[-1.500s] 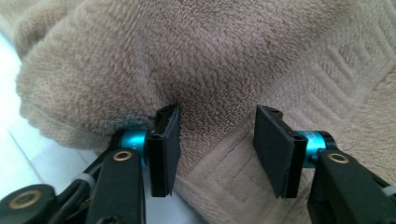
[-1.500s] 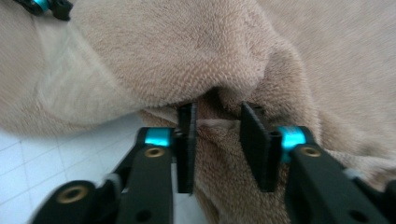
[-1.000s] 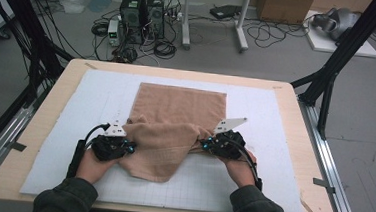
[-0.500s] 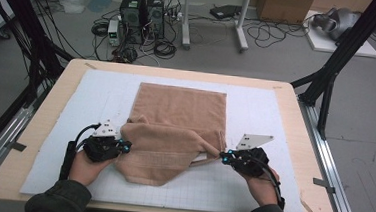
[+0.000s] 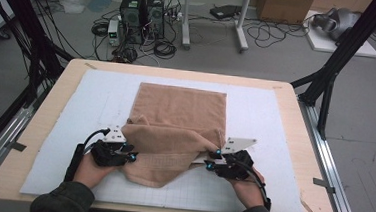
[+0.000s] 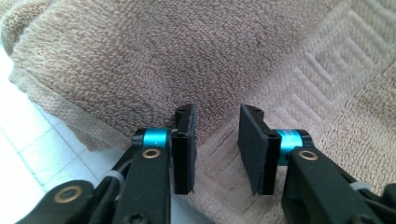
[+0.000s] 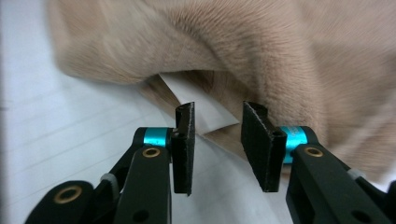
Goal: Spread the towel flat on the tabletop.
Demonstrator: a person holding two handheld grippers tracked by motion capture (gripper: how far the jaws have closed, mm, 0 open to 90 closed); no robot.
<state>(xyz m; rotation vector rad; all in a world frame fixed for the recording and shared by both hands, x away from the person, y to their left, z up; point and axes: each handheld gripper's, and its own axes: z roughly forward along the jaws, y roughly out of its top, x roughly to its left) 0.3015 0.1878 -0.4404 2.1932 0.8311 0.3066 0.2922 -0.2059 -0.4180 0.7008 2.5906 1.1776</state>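
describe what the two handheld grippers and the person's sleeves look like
Both the left gripper and the right gripper are black, each with two flat black rectangular pads, blue metal collars behind them, brass-coloured pivot rivets and a trailing black cable. Each carries a pale grey three-cornered plate on top. The person's sleeves are dark olive green.

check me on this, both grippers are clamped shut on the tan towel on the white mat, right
Not quite. Both gripper views show the jaws apart: the left gripper and right gripper are open at the tan towel, gripping nothing. The towel does lie on the white mat.
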